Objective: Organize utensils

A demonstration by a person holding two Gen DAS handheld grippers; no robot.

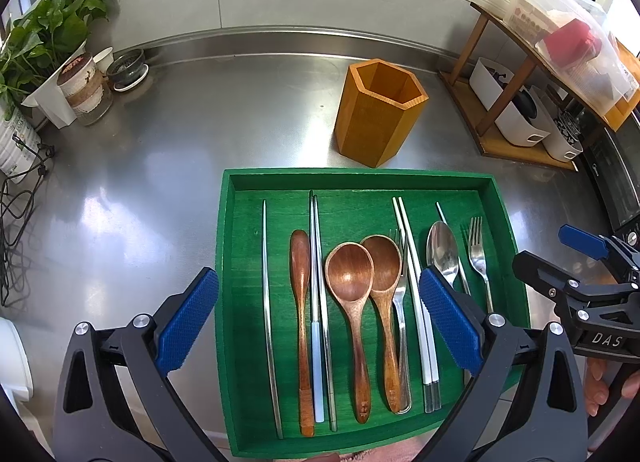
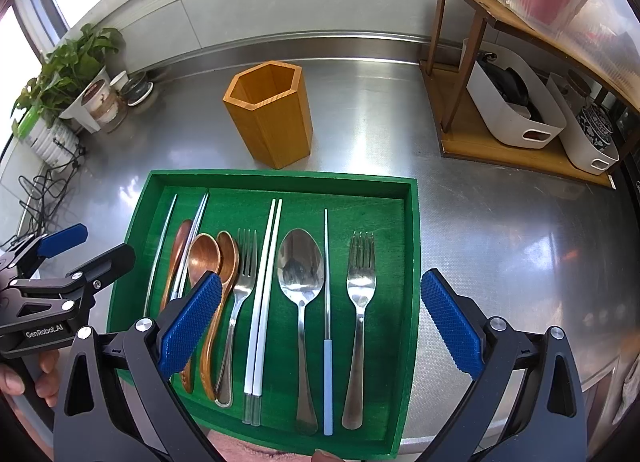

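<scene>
A green tray [image 1: 356, 182] [image 2: 280, 179] lies on the steel counter and holds wooden spoons [image 1: 352, 282] [image 2: 204, 258], metal forks [image 1: 478, 258] [image 2: 361, 282], a metal spoon [image 1: 442, 250] [image 2: 301, 266], white chopsticks [image 1: 416, 294] [image 2: 264, 282] and metal chopsticks [image 1: 267, 302] [image 2: 327, 282]. An empty hexagonal wooden holder [image 1: 376, 114] [image 2: 272, 114] stands upright behind the tray. My left gripper [image 1: 320, 326] is open and empty above the tray's near left part. My right gripper [image 2: 320, 326] is open and empty above the tray's near right part.
Potted plants [image 1: 44, 38] [image 2: 68, 66] and small pots stand at the back left, with cables [image 1: 16, 222] beside them. A wooden shelf [image 1: 500, 142] [image 2: 500, 150] with white bins [image 2: 516, 110] stands at the back right.
</scene>
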